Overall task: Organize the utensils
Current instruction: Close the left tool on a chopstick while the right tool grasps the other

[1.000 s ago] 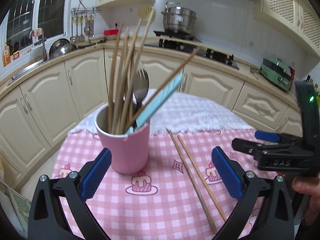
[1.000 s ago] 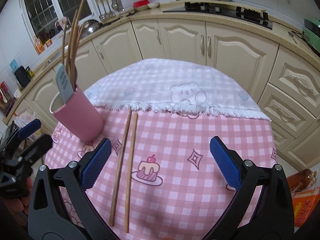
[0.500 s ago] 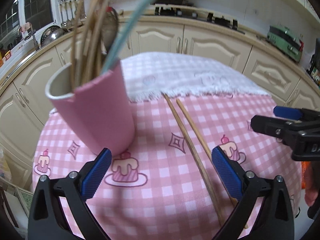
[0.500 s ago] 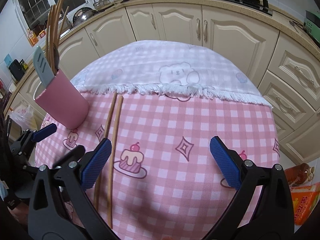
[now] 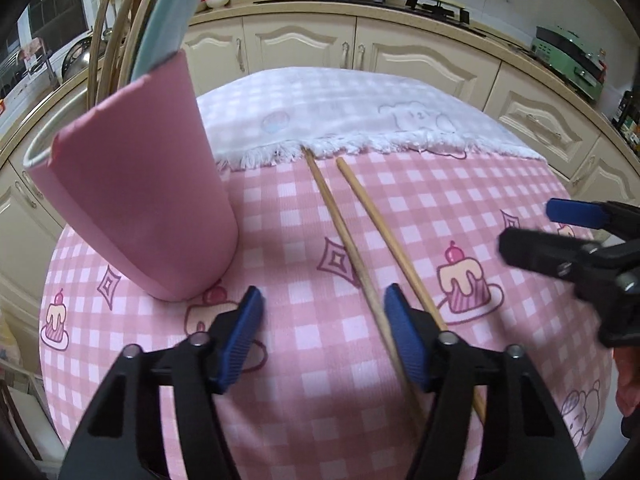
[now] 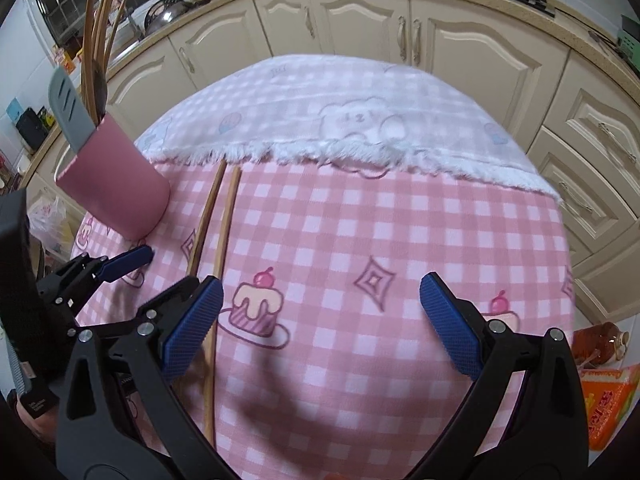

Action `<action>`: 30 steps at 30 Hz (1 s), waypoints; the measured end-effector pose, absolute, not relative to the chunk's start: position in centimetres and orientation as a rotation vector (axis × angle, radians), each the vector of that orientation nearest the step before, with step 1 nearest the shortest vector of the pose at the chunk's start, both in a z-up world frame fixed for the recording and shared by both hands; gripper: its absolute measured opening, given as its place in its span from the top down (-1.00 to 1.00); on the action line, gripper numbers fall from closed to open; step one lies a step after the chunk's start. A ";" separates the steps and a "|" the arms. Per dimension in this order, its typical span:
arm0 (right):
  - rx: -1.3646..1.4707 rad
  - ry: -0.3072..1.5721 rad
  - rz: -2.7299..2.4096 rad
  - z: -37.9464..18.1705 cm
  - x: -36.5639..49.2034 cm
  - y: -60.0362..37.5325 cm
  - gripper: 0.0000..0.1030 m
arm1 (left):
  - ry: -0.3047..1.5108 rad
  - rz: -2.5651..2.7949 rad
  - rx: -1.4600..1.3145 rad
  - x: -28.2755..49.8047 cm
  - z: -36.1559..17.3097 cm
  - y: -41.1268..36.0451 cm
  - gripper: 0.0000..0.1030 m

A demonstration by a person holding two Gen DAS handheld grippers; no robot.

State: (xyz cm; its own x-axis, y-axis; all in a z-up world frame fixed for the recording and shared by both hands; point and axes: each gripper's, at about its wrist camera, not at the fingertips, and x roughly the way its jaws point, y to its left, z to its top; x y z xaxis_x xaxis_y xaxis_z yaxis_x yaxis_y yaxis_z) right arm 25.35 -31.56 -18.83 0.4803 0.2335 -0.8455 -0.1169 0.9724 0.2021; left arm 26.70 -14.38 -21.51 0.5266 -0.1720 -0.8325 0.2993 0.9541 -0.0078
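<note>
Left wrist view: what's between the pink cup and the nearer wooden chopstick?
Only bare pink checked tablecloth separates the pink cup from the nearer wooden chopstick; the right wrist view shows the same.

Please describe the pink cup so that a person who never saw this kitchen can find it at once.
Look at the round table covered with a pink checked cloth. On its left side, beside two loose chopsticks, stands the cup. It is the only upright container there, plain pink, holding wooden sticks and a grey slotted utensil.
</note>
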 end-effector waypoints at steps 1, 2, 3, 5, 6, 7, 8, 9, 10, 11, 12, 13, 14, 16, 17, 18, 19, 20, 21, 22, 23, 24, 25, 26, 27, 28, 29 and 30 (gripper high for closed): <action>0.109 1.057 0.222 -19.0 25.5 -31.0 -0.88 | 0.977 -0.287 0.143 26.6 -21.5 -14.4 -0.10; 0.093 1.069 0.231 -19.2 25.6 -30.4 -0.88 | 0.978 -0.289 0.139 26.5 -21.4 -14.1 -0.06; 0.077 1.081 0.243 -19.4 25.7 -29.6 -0.87 | 0.980 -0.290 0.134 26.5 -21.3 -13.9 -0.05; 0.052 1.096 0.259 -19.8 26.0 -28.5 -0.87 | 0.982 -0.286 0.127 26.4 -21.3 -13.2 -0.03; 0.042 1.101 0.263 -19.9 26.2 -28.0 -0.87 | 0.983 -0.283 0.125 26.4 -21.3 -13.0 -0.03; 0.035 1.111 0.269 -20.1 26.5 -27.5 -0.80 | 0.984 -0.284 0.122 26.4 -21.3 -12.7 -0.03; 0.038 1.123 0.277 -20.2 26.7 -27.1 -0.67 | 0.986 -0.287 0.127 26.5 -21.3 -12.6 -0.02; 0.028 1.129 0.272 -20.3 27.0 -26.7 -0.59 | 0.985 -0.291 0.132 26.5 -21.3 -12.4 -0.02; 0.005 1.127 0.263 -20.3 27.1 -26.2 -0.52 | 0.986 -0.293 0.136 26.6 -21.4 -12.4 -0.02; -0.015 1.128 0.259 -20.4 27.3 -26.0 -0.43 | 0.988 -0.295 0.146 26.7 -21.4 -12.4 -0.03; -0.032 1.129 0.254 -20.4 27.5 -25.7 -0.41 | 0.988 -0.294 0.161 26.9 -21.4 -12.6 -0.04; -0.046 1.132 0.250 -20.3 27.6 -25.4 -0.33 | 0.988 -0.292 0.173 26.9 -21.4 -12.8 -0.04; -0.052 1.134 0.249 -20.4 27.6 -25.2 -0.14 | 0.988 -0.292 0.180 27.0 -21.3 -12.9 -0.04; -0.050 1.144 0.245 -20.2 27.7 -25.0 0.22 | 0.989 -0.293 0.187 27.5 -21.4 -13.3 -0.04; -0.045 1.150 0.245 -20.2 27.9 -25.0 0.34 | 0.990 -0.292 0.188 27.7 -21.4 -13.4 -0.03; -0.048 1.155 0.243 -20.1 28.0 -24.9 0.34 | 0.989 -0.292 0.192 27.9 -21.4 -13.6 -0.03; -0.068 1.156 0.240 -20.2 28.2 -24.4 0.34 | 0.989 -0.297 0.195 28.0 -21.4 -13.7 0.08; -0.087 1.153 0.234 -20.3 28.2 -24.0 0.37 | 0.988 -0.305 0.201 28.0 -21.3 -13.8 0.15; -0.105 1.151 0.232 -20.2 28.2 -23.6 0.39 | 0.983 -0.324 0.218 27.8 -21.2 -14.2 0.35; -0.119 1.151 0.246 -20.2 28.1 -23.3 0.52 | 0.980 -0.338 0.229 27.5 -21.2 -14.4 0.58; -0.117 1.154 0.255 -20.2 28.0 -23.1 0.74 | 0.982 -0.348 0.223 27.3 -21.1 -14.4 0.79; -0.126 1.153 0.259 -20.2 27.9 -23.0 0.82 | 0.986 -0.361 0.223 27.1 -21.1 -14.5 0.84; -0.119 1.152 0.265 -20.2 27.6 -23.3 0.87 | 0.988 -0.369 0.225 27.0 -21.1 -14.4 0.87; -0.099 1.152 0.269 -20.1 27.4 -23.7 0.89 | 0.991 -0.377 0.213 26.9 -21.0 -14.1 0.90; -0.077 1.150 0.270 -20.1 27.1 -24.2 0.89 | 0.997 -0.384 0.200 26.8 -21.0 -13.9 0.90; -0.050 1.139 0.270 -20.0 26.6 -24.8 0.89 | 1.000 -0.390 0.192 26.6 -21.0 -13.6 0.90; -0.031 1.133 0.270 -19.9 26.2 -25.3 0.89 | 1.002 -0.395 0.183 26.4 -21.0 -13.3 0.90; 0.001 1.121 0.274 -19.7 25.7 -26.0 0.89 | 1.003 -0.399 0.176 26.3 -21.0 -13.1 0.90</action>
